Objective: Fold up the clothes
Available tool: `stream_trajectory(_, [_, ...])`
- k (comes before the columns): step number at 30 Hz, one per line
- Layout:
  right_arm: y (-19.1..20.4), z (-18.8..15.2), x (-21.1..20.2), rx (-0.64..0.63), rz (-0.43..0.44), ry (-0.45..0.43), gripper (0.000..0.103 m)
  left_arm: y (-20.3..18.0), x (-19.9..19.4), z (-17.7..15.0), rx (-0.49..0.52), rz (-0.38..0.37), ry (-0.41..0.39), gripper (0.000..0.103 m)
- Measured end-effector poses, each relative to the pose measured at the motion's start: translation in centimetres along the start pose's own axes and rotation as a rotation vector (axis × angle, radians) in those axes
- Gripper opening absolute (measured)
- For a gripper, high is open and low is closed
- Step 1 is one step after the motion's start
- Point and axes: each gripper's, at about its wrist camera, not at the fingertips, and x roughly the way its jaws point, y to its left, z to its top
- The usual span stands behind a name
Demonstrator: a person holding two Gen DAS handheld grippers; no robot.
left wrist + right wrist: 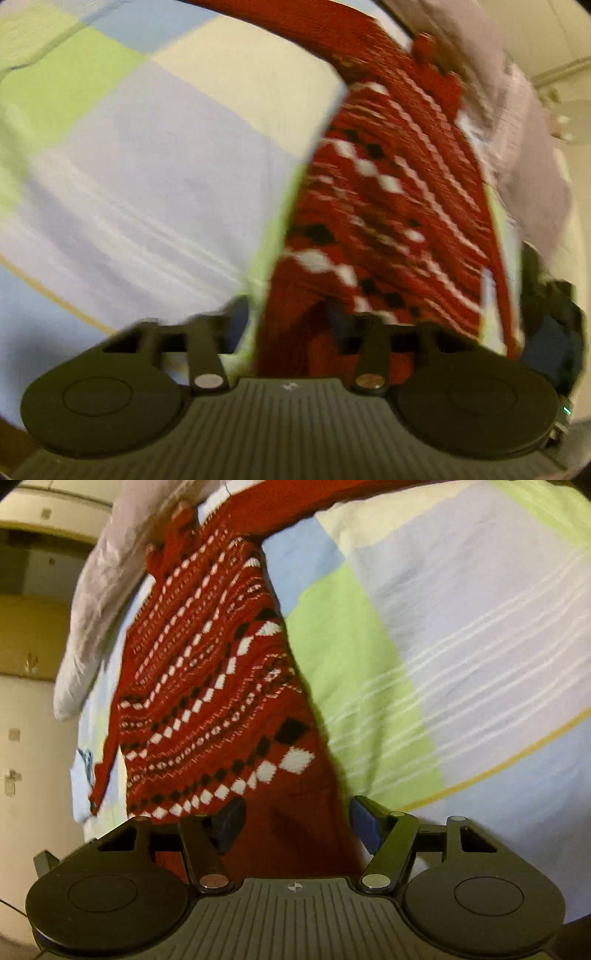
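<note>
A red knitted sweater (388, 184) with white and black diamond bands lies stretched over the checked bedsheet (166, 166). In the blurred left wrist view, my left gripper (288, 321) is at the sweater's near edge, with red fabric bunched between its fingers, and it reads as shut on it. The right wrist view shows the same sweater (207, 686) running away from me. My right gripper (295, 819) stands open over the plain red hem. Its blue pads (364, 821) stay apart on either side of the cloth.
A pale crumpled pillow or blanket (99, 590) lies along the sweater's far side and also shows as the pale bundle (517, 147). A dark bulky object (546, 325) sits at the bed's edge. Beyond the bed are a cream wall and floor (33, 738).
</note>
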Motion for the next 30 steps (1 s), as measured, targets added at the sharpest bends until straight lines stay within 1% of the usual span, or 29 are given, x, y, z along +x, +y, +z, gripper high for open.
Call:
stream_trajectory(1, [0.4,-0.1,0.2,-0.002,0.009,-0.005,0.055,-0.3,0.4,0.3,0.012,-0.012,0.019,0.002])
stream_trajectory(2, [1.0,-0.3,0.4,-0.016,0.007,-0.001,0.019,-1.0,0.3,0.4,0.05,-0.003,0.012,0.002])
stream_trajectory(3, [1.8,-0.6,0.6,-0.047,-0.008,0.015,0.008,-1.5,0.1,0.5,0.087,0.006,0.001,0.001])
stream_trajectory(4, [2.7,-0.8,0.7,-0.084,-0.028,0.017,0.007,-2.0,-1.2,0.7,0.12,0.014,-0.029,0.001])
stream_trajectory(6, [4.5,-1.0,-0.1,-0.163,-0.072,-0.025,0.006,-2.9,-3.9,1.0,0.183,0.026,-0.094,0.001])
stream_trajectory(8, [5.7,-1.0,-3.0,-0.187,-0.09,-0.09,0.005,-3.3,-8.4,1.0,0.208,0.004,-0.174,0.001])
stream_trajectory(10, [6.8,-0.9,-5.9,-0.211,-0.108,-0.156,0.005,-3.0,-9.5,0.0,0.254,0.043,-0.159,0.001])
stream_trajectory(11, [7.0,-1.1,-6.5,-0.219,-0.131,-0.169,0.005,-2.8,-10.1,-0.4,0.276,0.063,-0.152,0.001])
stream_trajectory(12, [6.9,-1.4,-5.7,-0.222,-0.175,-0.155,0.005,-2.6,-10.7,-0.9,0.299,0.083,-0.145,0.001])
stream_trajectory(13, [6.7,-1.8,-5.0,-0.225,-0.219,-0.141,0.005,-2.3,-10.7,-1.5,0.32,0.11,-0.131,0.002])
stream_trajectory(15, [6.4,-2.5,-3.5,-0.23,-0.306,-0.113,0.006,-1.1,-6.5,-2.7,0.347,0.217,-0.054,0.0])
stream_trajectory(17, [5.5,-3.5,-0.7,-0.24,-0.379,-0.082,0.006,-0.1,-3.2,-3.7,0.361,0.303,0.016,0.0])
stream_trajectory(18, [5.2,-4.1,0.4,-0.243,-0.402,-0.075,0.007,0.3,-2.1,-4.0,0.36,0.329,0.039,0.0])
stream_trajectory(19, [5.1,-4.7,0.7,-0.244,-0.409,-0.095,0.014,0.4,-2.9,-4.0,0.334,0.289,0.017,0.012])
stream_trajectory(20, [5.0,-5.2,0.6,-0.239,-0.41,-0.115,0.034,0.5,-3.6,-4.0,0.309,0.249,-0.005,0.02])
stream_trajectory(21, [4.9,-5.6,-0.1,-0.227,-0.402,-0.137,0.061,0.6,-4.3,-4.0,0.282,0.213,-0.028,0.034])
stream_trajectory(22, [4.7,-5.9,-0.6,-0.207,-0.388,-0.157,0.067,0.6,-5.1,-3.9,0.25,0.189,-0.052,0.038])
stream_trajectory(23, [4.3,-6.0,-1.1,-0.177,-0.366,-0.173,0.067,0.6,-5.5,-3.7,0.22,0.163,-0.071,0.039])
stream_trajectory(25, [3.4,-6.3,-1.9,-0.117,-0.321,-0.205,0.067,0.5,-4.7,-3.1,0.183,0.144,-0.071,0.039])
stream_trajectory(27, [2.5,-6.6,-2.7,-0.058,-0.276,-0.237,0.066,0.3,-4.0,-2.7,0.154,0.129,-0.068,0.038])
stream_trajectory(29, [2.2,-6.5,-2.6,-0.037,-0.234,-0.248,0.065,-0.1,-2.9,-3.0,0.189,0.144,-0.046,0.027])
stream_trajectory(30, [2.3,-6.5,-2.4,-0.051,-0.228,-0.237,0.042,-0.3,-2.3,-3.2,0.207,0.152,-0.036,0.002])
